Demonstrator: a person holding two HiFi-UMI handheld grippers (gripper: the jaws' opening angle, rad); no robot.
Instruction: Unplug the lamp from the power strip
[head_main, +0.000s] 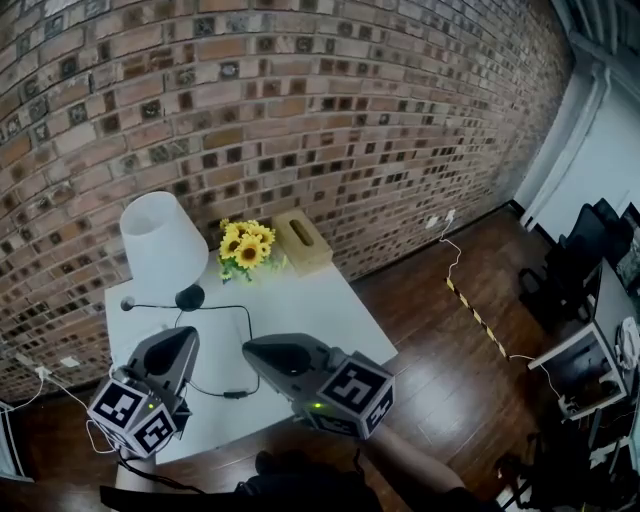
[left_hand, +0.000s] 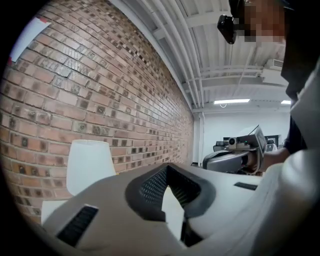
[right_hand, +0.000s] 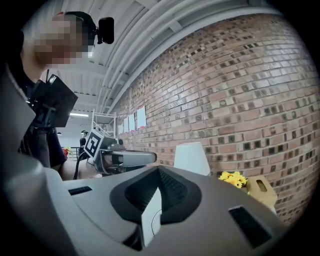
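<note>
**Two grippers idle, unplugging not begun**

Obs: left gripper (head_main: 183, 338) and right gripper (head_main: 256, 352) are held side by side over the near part of the white table (head_main: 330, 310), both roughly level and aimed at the brick wall (head_main: 330, 110). In each gripper's own view the jaws are pressed together with nothing between them. Neither touches anything.

Lamp (head_main: 160, 240) stands at the table's back left corner, white shade upright on a dark base. Sunflowers (head_main: 246, 246) and a tissue box (head_main: 302, 240) sit just beside it, against the wall.

Black cord (head_main: 247, 335) runs from the lamp base, loops across the tabletop and passes under the left gripper toward the near edge. Power strip: cannot pick it out in any view; likely below the table, where the cord heads.

Judgement: closed, level carry suggests an approach posture, tools parked clear of the clutter. Next move calls for following the cord down to find the plug.
</note>
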